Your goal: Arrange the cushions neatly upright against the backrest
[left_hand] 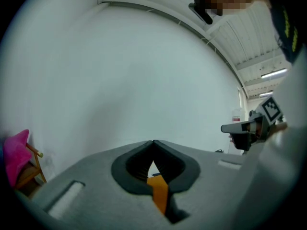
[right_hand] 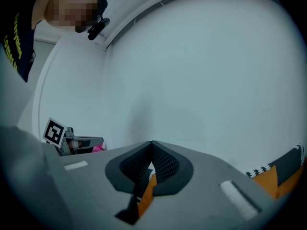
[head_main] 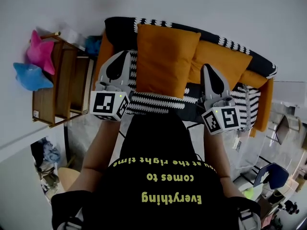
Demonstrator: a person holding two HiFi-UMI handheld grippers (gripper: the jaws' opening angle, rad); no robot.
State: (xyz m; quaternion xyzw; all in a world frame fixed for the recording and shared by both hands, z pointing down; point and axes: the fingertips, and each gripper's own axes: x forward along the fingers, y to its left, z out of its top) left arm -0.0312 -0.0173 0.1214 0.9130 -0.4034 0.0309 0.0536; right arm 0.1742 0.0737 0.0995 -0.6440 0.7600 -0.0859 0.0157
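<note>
A big orange cushion [head_main: 165, 61] stands upright in front of the sofa's backrest [head_main: 225, 42], which is draped in a black throw with white zigzag trim. My left gripper [head_main: 125, 55] is at the cushion's left edge and my right gripper [head_main: 206, 70] at its right edge. In the left gripper view the jaws [left_hand: 153, 143] are shut, with a strip of orange fabric [left_hand: 159, 190] caught between them. In the right gripper view the jaws [right_hand: 151, 143] are shut too, on orange fabric [right_hand: 147, 191] with black-and-white trim. A second orange cushion [head_main: 223, 61] leans on the backrest to the right.
A wooden shelf [head_main: 67, 80] stands left of the sofa, with a pink star plush [head_main: 41, 51] and a blue one [head_main: 29, 75] on it. A white wall rises behind the sofa. A blue chair [head_main: 268, 174] and clutter stand at the lower right.
</note>
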